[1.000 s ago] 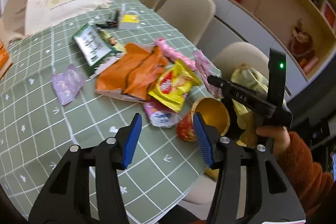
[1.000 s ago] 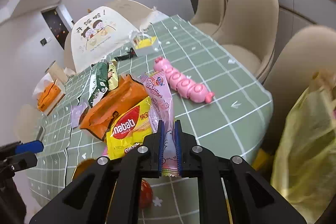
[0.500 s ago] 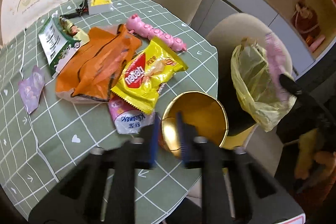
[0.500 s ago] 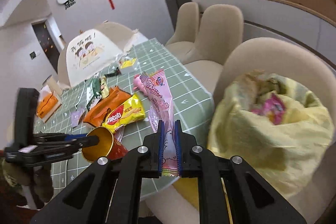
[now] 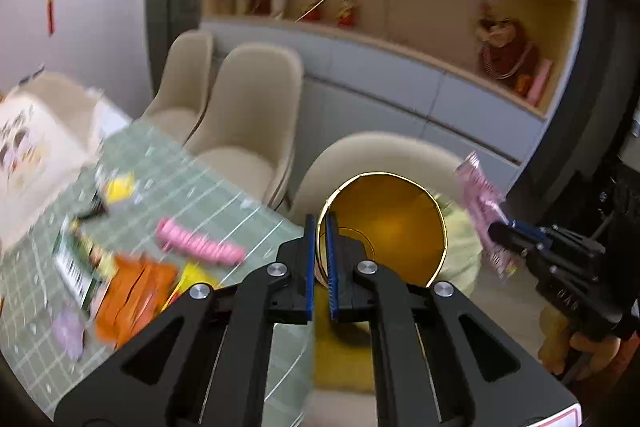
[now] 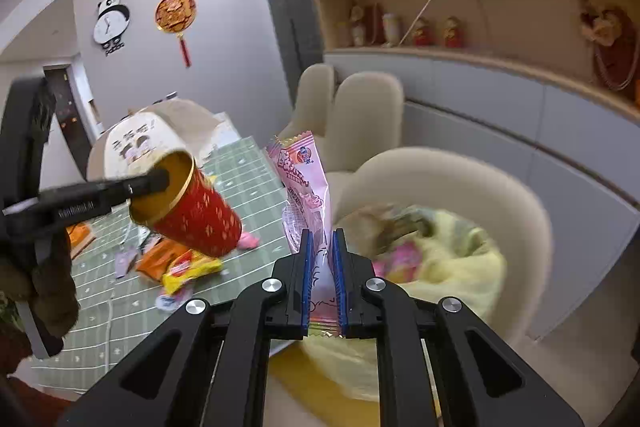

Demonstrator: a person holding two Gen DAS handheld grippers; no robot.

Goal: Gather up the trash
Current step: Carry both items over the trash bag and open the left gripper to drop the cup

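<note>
My left gripper (image 5: pixel 320 263) is shut on the rim of a red paper cup with a gold inside (image 5: pixel 392 227), held in the air off the table edge; the cup also shows in the right wrist view (image 6: pixel 192 211). My right gripper (image 6: pixel 322 279) is shut on a pink snack wrapper (image 6: pixel 304 183), also seen in the left wrist view (image 5: pixel 484 211). A yellow trash bag (image 6: pixel 452 259) sits on a beige chair (image 6: pixel 460 179) just beyond and below the wrapper.
The green checked table (image 5: pixel 224 203) holds a pink sausage pack (image 5: pixel 200 247), an orange bag (image 5: pixel 136 291), a yellow snack bag (image 6: pixel 192 267), a green packet (image 5: pixel 76 263) and a purple wrapper (image 5: pixel 68 335). More beige chairs (image 5: pixel 248 99) stand behind it.
My left gripper closed on the cup's rim and lifted it off the table toward the chair. My right gripper carried the pink wrapper over to the yellow bag.
</note>
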